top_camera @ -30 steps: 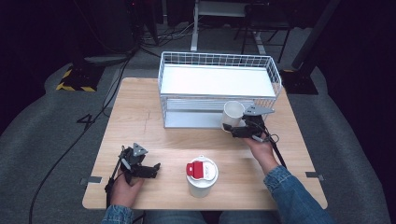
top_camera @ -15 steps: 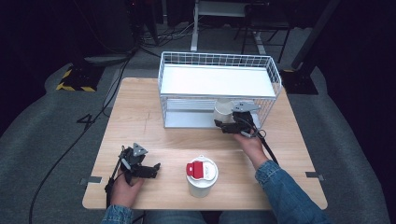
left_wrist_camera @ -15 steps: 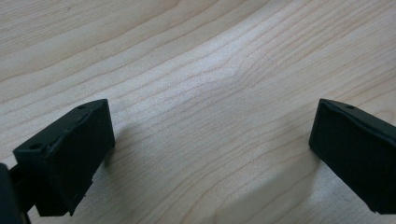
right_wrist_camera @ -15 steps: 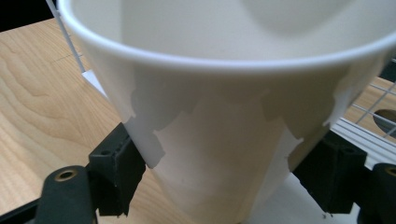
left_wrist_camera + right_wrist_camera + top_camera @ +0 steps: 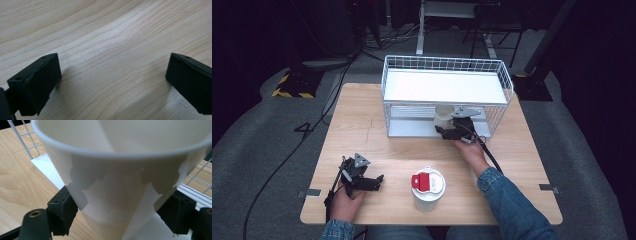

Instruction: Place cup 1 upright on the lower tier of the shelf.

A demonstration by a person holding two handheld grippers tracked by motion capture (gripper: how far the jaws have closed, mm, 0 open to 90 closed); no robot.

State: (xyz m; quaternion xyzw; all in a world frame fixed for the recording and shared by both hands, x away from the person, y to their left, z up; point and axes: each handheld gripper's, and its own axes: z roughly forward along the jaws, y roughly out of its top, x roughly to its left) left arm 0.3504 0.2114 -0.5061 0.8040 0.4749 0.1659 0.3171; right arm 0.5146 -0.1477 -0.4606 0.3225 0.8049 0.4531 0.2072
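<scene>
Nearest, a lidded cup [image 5: 428, 189] w/ a red tab is stood at the table's [image 5: 362, 125] front edge, and the left gripper [image 5: 373, 182] is rested beside it w/ jaws wide apart over bare wood, nothing betw. them. Farther back, a white paper cup [image 5: 117, 185] is clamped betw. the right gripper's [image 5: 443, 131] jaws at the wire rack's [image 5: 447, 90] lower shelf. The cup's base is cut off in the right gripper view and partly hidden by the rack's top shelf from above, so whether it touches the shelf can't be told.

The right tool [image 5: 451, 131] holds a white cup [image 5: 443, 117] inside the wire rack's [image 5: 447, 70] lower shelf.
</scene>
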